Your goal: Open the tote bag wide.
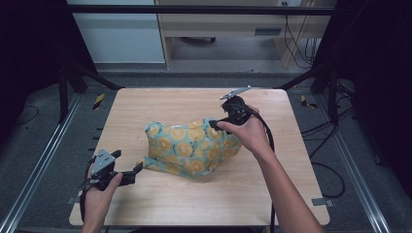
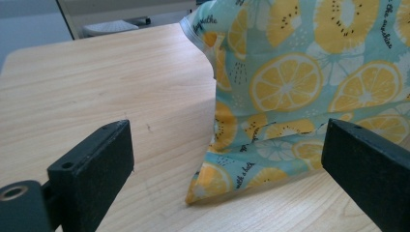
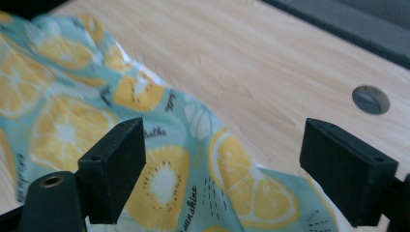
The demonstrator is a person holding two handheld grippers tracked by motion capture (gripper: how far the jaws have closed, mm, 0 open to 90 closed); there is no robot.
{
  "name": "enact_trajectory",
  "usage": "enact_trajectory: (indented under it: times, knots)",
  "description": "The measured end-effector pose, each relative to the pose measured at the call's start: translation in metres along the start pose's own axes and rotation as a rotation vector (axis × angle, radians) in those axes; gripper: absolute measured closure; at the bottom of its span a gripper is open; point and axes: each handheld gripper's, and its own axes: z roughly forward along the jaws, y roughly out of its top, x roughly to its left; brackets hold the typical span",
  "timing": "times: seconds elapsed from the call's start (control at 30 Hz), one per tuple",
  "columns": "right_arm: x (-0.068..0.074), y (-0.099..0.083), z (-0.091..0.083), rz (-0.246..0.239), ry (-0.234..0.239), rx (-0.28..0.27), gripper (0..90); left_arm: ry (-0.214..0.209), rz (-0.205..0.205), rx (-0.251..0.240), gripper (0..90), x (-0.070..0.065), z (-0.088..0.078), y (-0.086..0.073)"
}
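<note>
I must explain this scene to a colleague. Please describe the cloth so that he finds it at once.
On the wooden table, look at the middle, between the two hand-held grippers. The cloth lies there in a raised, crumpled heap. It is light teal with yellow citrus slices printed on it.

The left hand [image 1: 99,191] came in low at the near left, wrapped round the left gripper [image 1: 137,169], whose jaws stood wide apart and pointed to the right (a grey three-cornered plate sat on its top). The right forearm [image 1: 286,194] reached diagonally forward, the right hand [image 1: 248,133] grasping the right gripper [image 1: 216,124], jaws likewise spread wide, aimed leftward and down.
</note>
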Motion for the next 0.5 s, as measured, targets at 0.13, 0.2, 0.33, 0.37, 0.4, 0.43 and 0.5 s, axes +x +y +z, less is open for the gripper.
enact_trajectory:
  times: [0.13, 0.2, 0.33, 0.37, 0.4, 0.43, 0.5]
  knots:
    - [-0.001, -0.003, 0.007, -0.004, -0.008, 0.04, 25.9, 0.002, 0.031, 0.008, 3.9, -0.003, 0.001, 0.001]
    - [-0.001, -0.006, 0.01, -0.014, 0.01, 0.081, 46.6, 0.003, 0.024, 0.011, 3.9, -0.001, 0.001, 0.0]
    - [0.005, -0.014, 0.011, -0.054, 0.041, 0.087, 81.0, 0.011, 0.012, 0.007, 4.0, 0.0, -0.001, 0.001]
    - [0.005, -0.014, 0.011, -0.054, 0.041, 0.087, 81.0, 0.011, 0.012, 0.007, 4.0, 0.0, -0.001, 0.001]
    - [0.008, -0.015, 0.01, -0.074, 0.045, 0.072, 88.6, 0.009, 0.011, 0.006, 4.0, 0.0, -0.001, 0.001]
    - [0.01, -0.016, 0.008, -0.065, 0.053, 0.06, 89.6, 0.006, 0.01, 0.009, 4.0, 0.0, -0.001, 0.001]
    - [0.011, -0.016, 0.007, -0.072, 0.053, 0.051, 89.9, 0.005, 0.008, 0.01, 4.0, 0.001, -0.001, 0.001]
